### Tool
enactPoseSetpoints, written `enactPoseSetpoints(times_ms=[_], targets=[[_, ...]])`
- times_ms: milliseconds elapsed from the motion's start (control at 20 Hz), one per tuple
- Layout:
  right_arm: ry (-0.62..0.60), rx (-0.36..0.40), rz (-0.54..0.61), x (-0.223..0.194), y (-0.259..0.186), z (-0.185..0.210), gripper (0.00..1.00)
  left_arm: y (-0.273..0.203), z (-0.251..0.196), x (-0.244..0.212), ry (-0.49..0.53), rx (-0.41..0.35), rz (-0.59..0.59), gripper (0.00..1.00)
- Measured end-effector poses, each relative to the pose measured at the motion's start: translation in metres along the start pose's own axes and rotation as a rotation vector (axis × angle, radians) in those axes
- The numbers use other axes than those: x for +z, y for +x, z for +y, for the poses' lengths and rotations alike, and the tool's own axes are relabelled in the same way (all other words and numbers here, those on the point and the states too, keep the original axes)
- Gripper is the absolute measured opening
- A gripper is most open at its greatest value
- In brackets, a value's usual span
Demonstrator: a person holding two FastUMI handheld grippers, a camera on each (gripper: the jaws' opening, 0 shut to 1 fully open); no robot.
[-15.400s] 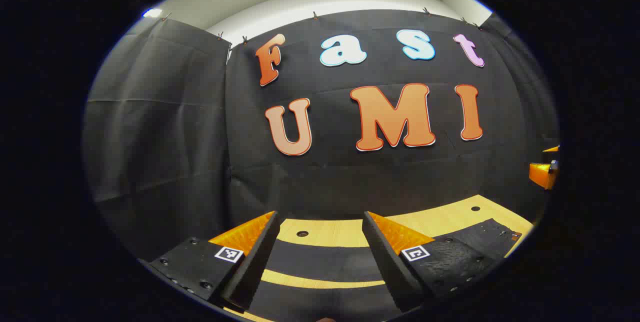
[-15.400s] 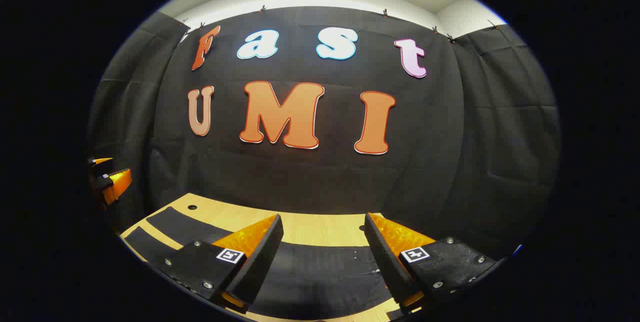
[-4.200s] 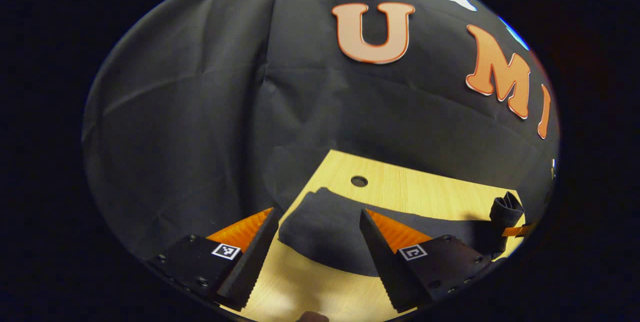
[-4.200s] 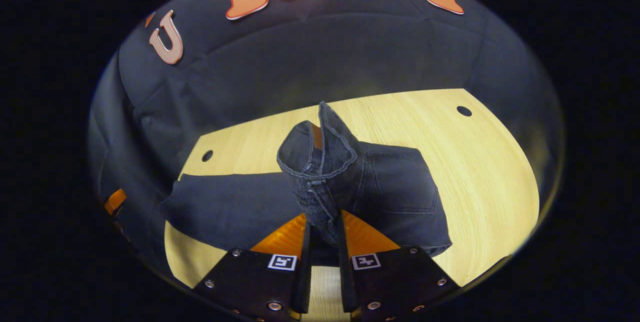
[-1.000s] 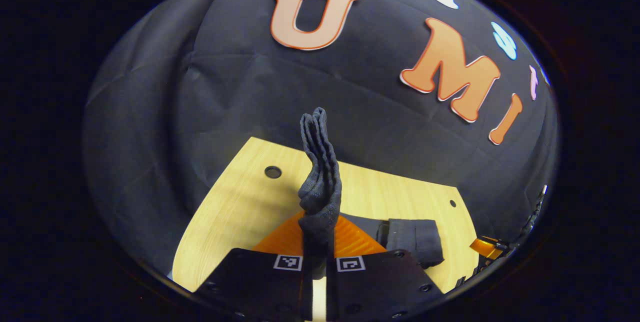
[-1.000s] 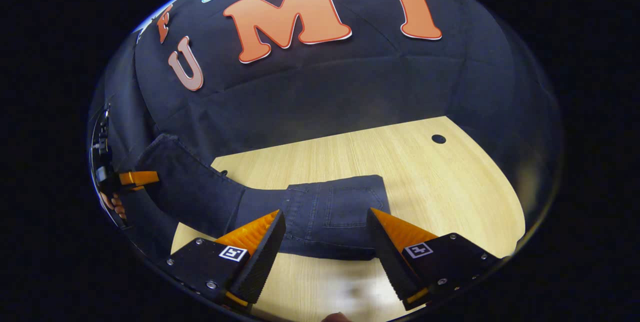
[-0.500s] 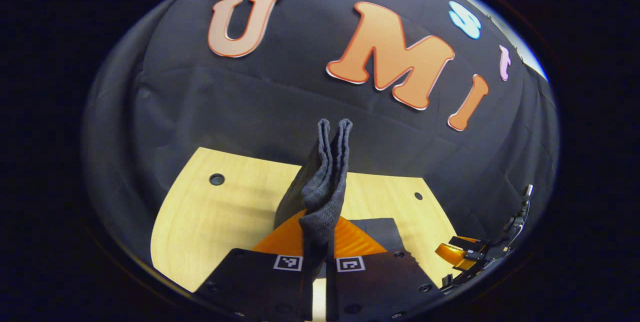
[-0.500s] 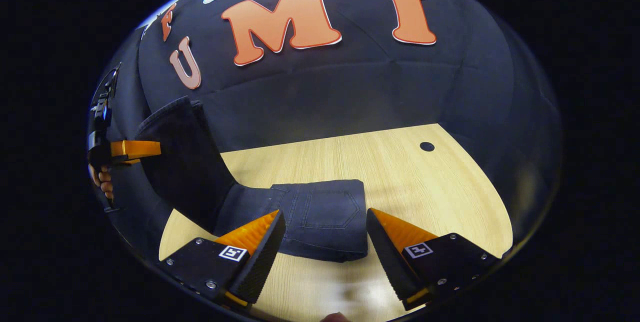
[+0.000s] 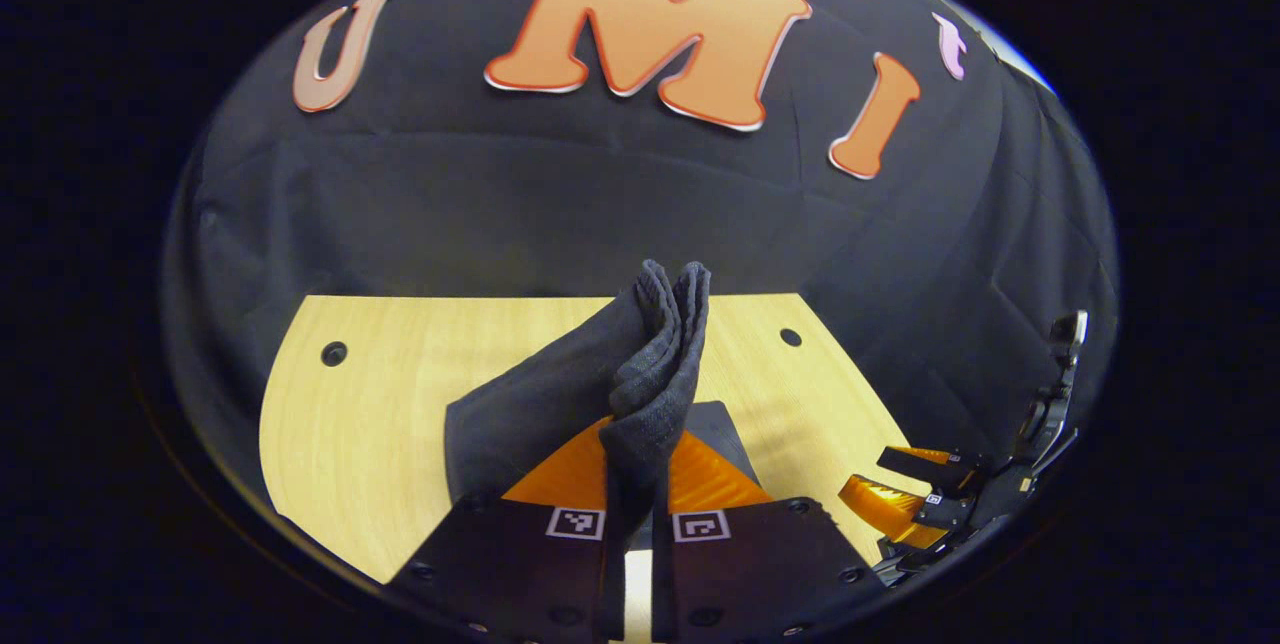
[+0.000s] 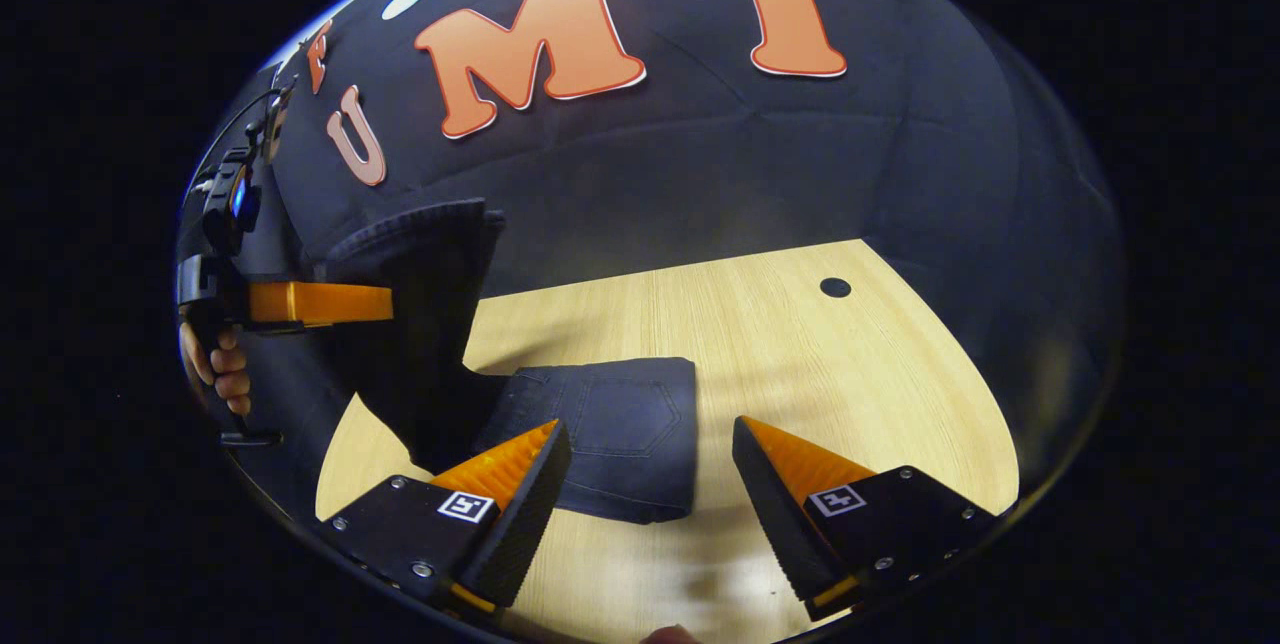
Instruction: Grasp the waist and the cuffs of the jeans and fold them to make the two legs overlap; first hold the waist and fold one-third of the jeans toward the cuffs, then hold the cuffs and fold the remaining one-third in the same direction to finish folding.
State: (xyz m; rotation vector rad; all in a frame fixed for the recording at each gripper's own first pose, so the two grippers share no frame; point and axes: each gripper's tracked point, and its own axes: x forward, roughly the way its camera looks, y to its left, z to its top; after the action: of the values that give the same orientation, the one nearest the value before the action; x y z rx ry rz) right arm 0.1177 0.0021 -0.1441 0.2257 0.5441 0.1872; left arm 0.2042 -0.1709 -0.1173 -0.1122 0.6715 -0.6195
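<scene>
Dark denim jeans lie on the pale wood-grain table, waist end already folded over w/ a back pocket facing up. Cuff end is lifted off the table, pinched in the left claw, both fingers pressed tight on the bunched fabric, cuffs sticking up past the tips. In the right gripper view that same left claw shows at the left edge w/ a person's hand on its handle, the leg hanging from it in a steep drape down to the folded part. Right claw hovers just above the table's near edge, fingers spread wide, nothing between them, folded waist section lying ahead of the gap. In the left gripper view it sits low at the right edge.
</scene>
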Motion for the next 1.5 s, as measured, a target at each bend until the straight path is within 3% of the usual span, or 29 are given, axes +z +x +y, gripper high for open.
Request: enactPoseSetpoints(times_ms=[450,700,750,900,1050,1100,1200,1500], targets=[[0.048,-0.031,0.032,-0.011,0.010,-0.044,0.99,0.086,-0.066,-0.076,0.100,-0.040,0.184,0.11],[0.045,-0.030,0.053,-0.018,0.012,-0.051,0.99,0.126,-0.081,-0.113,0.135,0.004,0.264,0.11],[0.044,-0.028,0.055,-0.019,0.012,-0.051,0.99,0.129,-0.088,-0.120,0.126,-0.016,0.294,0.13],[0.044,-0.023,0.056,-0.018,0.014,-0.049,0.99,0.122,-0.099,-0.134,0.162,-0.054,0.312,0.35],[0.040,-0.011,0.042,-0.014,0.014,-0.041,0.99,0.104,-0.101,-0.124,0.135,-0.107,0.270,0.46],[0.032,-0.012,0.038,-0.012,0.014,-0.038,0.99,0.090,-0.101,-0.116,0.118,-0.126,0.239,0.64],[0.021,-0.004,0.019,-0.007,0.013,-0.028,0.99,0.070,-0.087,-0.096,0.123,-0.114,0.179,0.75],[-0.085,0.009,-0.100,0.024,-0.004,0.007,0.99,-0.005,-0.038,-0.037,0.144,-0.002,-0.085,0.81]])
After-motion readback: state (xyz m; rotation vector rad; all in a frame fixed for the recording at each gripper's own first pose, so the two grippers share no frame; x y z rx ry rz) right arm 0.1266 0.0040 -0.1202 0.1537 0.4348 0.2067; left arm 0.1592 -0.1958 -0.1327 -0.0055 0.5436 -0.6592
